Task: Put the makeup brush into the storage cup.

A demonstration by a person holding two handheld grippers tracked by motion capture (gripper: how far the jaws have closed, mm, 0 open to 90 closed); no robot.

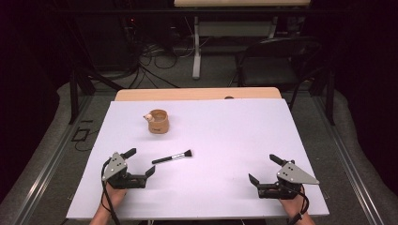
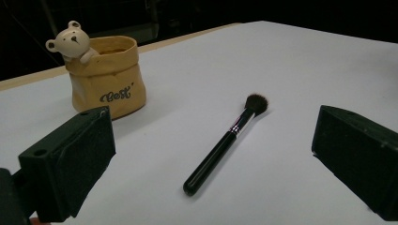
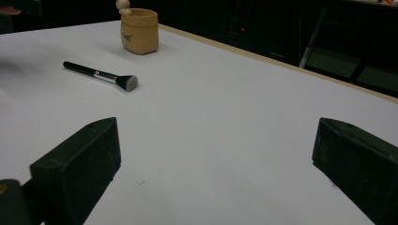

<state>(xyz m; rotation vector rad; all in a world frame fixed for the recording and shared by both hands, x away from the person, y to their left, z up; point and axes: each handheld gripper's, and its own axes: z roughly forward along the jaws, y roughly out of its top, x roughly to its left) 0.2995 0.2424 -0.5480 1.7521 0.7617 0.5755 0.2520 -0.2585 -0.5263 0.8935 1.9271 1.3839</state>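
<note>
Left gripper (image 1: 140, 162), hand-held, near edge of white table (image 1: 234, 126): jaws spread wide, nothing between them, low over the surface. Right gripper (image 1: 264, 168), hand-held, well apart on the opposite side: jaws likewise wide and empty.

Makeup brush (image 2: 225, 143), black handle, silver ferrule, dark bristles: lying flat just ahead of the left gripper, in line with the gap between its jaws, touching neither; bristle end points away from that gripper. In the right gripper view it lies far off to the left.

Tan pouch-shaped holder (image 2: 107, 77) with a bear figure (image 2: 70, 41) on its rim: upright beyond the brush, apart from it.
</note>
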